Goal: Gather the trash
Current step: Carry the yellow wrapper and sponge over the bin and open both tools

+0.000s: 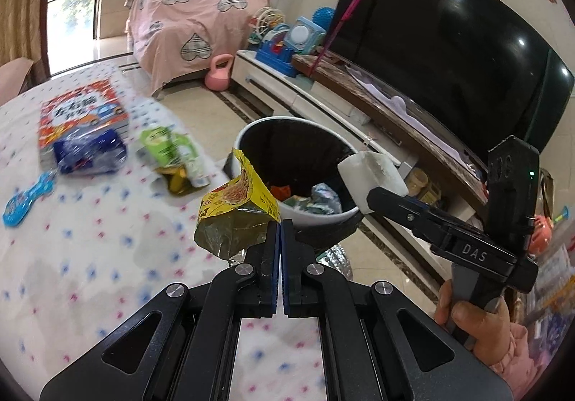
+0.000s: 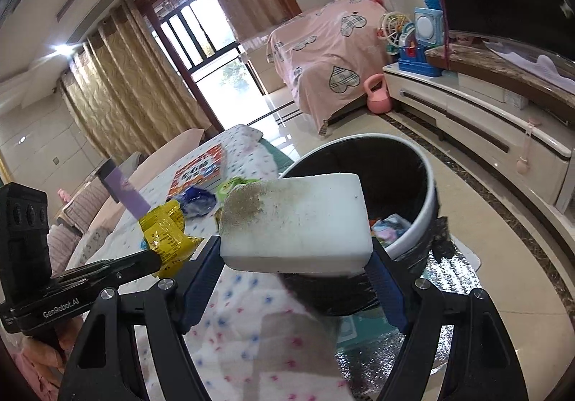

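Trash in hand consists of two pieces. A yellow noodle wrapper [image 1: 239, 201], crumpled, with a silvery-olive inner face, is pinched at its lower edge by the left gripper [image 1: 280, 223], whose jaws are pressed nearly flat together on it. A white sponge block [image 2: 296, 219], soiled brown-green at one upper corner, is clamped across its width by the right gripper [image 2: 296, 257], jaws spread wide to the block's ends. Both pieces hang over the table's edge, just beside the near rim of the bin [image 1: 325, 216], the sponge partly above its mouth.

The bin is single, white-rimmed, black-lined, standing on the floor close against the table [image 1: 90, 239]; several wrappers already lie in its bottom. Its mouth is open and unobstructed from above.

On the spotted tablecloth three further items of packaging remain: a green packet [image 1: 169, 146], a blue plastic bag [image 1: 90, 151], and a red printed box [image 1: 81, 117] under the bag. One blue toy [image 1: 27, 199] lies near the table's left edge.

Beyond the bin, open tiled floor runs to a low white cabinet [image 1: 323, 102] carrying one television [image 1: 449, 41].
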A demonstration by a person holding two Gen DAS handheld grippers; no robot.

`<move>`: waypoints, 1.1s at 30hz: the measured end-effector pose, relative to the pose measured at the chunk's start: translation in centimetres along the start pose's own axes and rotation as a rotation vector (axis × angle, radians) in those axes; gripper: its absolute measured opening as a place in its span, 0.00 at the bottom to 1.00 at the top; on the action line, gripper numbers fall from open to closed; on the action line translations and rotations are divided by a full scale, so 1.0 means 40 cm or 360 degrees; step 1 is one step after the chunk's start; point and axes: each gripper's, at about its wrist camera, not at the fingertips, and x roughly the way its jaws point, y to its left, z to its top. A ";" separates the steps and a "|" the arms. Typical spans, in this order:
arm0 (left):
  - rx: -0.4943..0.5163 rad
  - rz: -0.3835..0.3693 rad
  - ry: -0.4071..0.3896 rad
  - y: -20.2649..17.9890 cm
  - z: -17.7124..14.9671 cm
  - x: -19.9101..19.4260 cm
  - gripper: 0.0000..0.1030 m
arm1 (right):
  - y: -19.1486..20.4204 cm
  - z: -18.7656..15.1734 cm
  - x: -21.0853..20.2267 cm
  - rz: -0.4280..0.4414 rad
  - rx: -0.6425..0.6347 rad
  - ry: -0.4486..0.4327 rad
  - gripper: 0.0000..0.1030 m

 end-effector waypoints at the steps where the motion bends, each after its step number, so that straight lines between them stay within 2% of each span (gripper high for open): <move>1: 0.0009 -0.0002 0.0000 -0.007 0.005 0.006 0.01 | -0.009 0.004 0.000 -0.0007 0.0005 -0.0002 0.77; 13: 0.0089 -0.0023 0.0011 -0.070 0.077 0.099 0.01 | -0.071 0.054 0.030 -0.0077 -0.0018 0.0029 0.77; 24: 0.0091 -0.0030 0.0064 -0.073 0.119 0.181 0.01 | -0.089 0.079 0.084 -0.0124 -0.0102 0.0121 0.77; 33: 0.0053 -0.0044 0.0149 -0.055 0.121 0.242 0.01 | -0.104 0.088 0.129 -0.0150 -0.0141 0.0192 0.79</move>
